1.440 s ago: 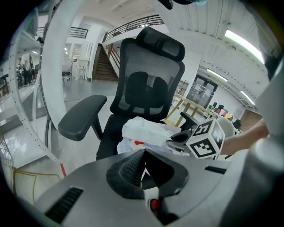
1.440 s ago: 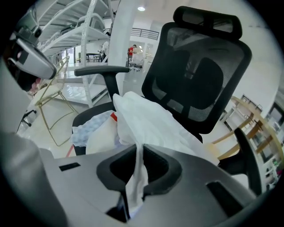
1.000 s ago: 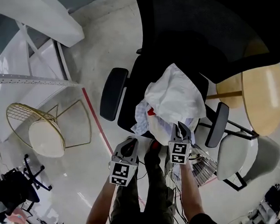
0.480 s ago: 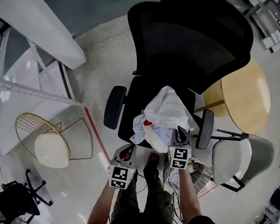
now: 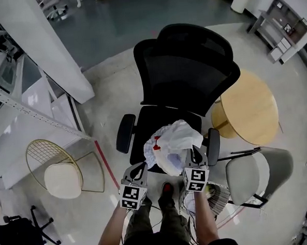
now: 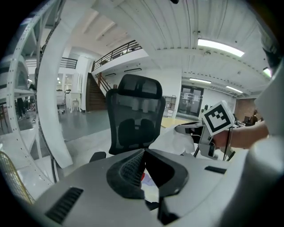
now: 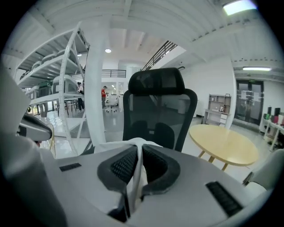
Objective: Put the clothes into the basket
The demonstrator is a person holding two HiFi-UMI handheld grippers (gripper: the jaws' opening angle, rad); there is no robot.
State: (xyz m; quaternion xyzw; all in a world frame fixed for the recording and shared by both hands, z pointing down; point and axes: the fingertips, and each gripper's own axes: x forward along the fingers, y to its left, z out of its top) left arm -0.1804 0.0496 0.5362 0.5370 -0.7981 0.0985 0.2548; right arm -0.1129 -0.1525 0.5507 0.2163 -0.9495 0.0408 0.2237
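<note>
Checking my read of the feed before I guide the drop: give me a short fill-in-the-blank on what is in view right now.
1. The right gripper has its jaws ___ on the bundle of clothes.
2. The bundle is over the seat of the ___ office chair.
3. The wooden table beside that chair has a ___ top.
4. The gold wire chair holds a ___ cushion.

Missing words: shut; black; round; white.
</note>
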